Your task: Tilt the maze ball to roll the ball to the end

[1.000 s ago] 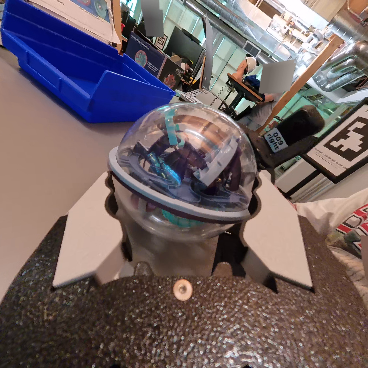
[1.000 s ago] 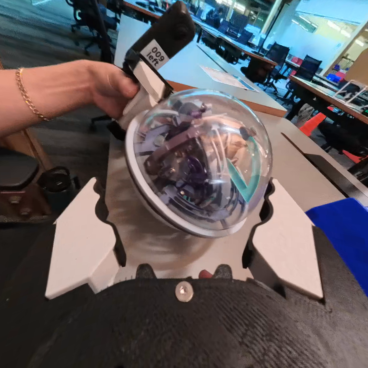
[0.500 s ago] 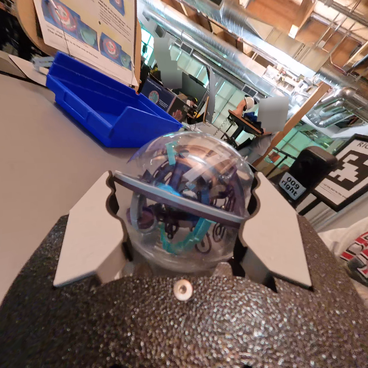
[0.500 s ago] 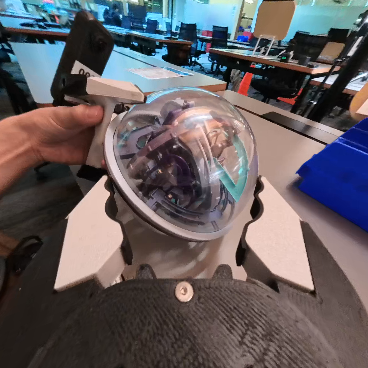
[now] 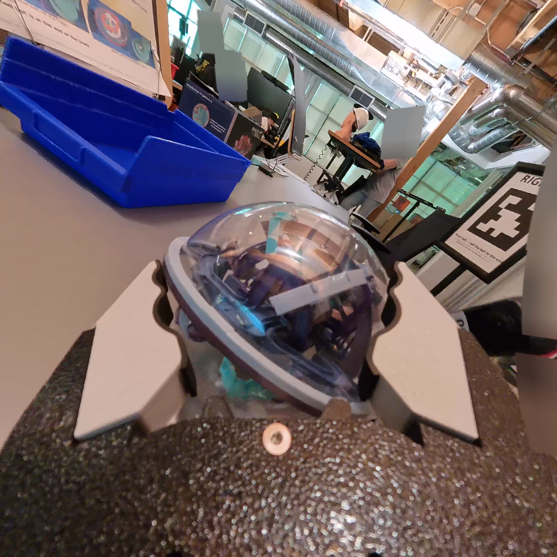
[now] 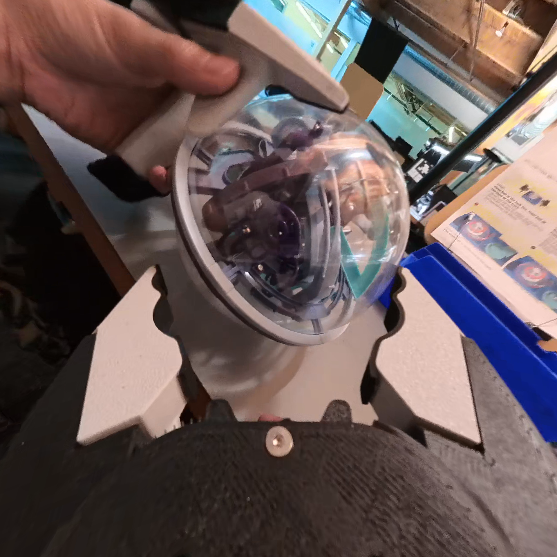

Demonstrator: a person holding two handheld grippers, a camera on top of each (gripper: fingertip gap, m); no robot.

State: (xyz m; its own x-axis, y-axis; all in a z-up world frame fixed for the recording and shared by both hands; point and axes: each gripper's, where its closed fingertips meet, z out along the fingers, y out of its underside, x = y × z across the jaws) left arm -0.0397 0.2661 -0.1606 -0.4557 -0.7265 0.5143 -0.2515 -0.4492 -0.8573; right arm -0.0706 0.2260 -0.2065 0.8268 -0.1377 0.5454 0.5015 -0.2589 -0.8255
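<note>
Both tongs, left (image 5: pixel 275 280) and right (image 6: pixel 277 280), wide but squeezing the clear maze ball (image 5: pixel 280 295) from two sides, up off the table just beside the blue bin (image 5: pixel 120 144), tipped to roll the little ball inside.

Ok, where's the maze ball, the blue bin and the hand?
maze ball (image 5: pixel 283 289): left wrist view, clear dome.
blue bin (image 5: pixel 168 171): left wrist view, front wall.
hand (image 6: pixel 90 69): right wrist view, palm.
</note>
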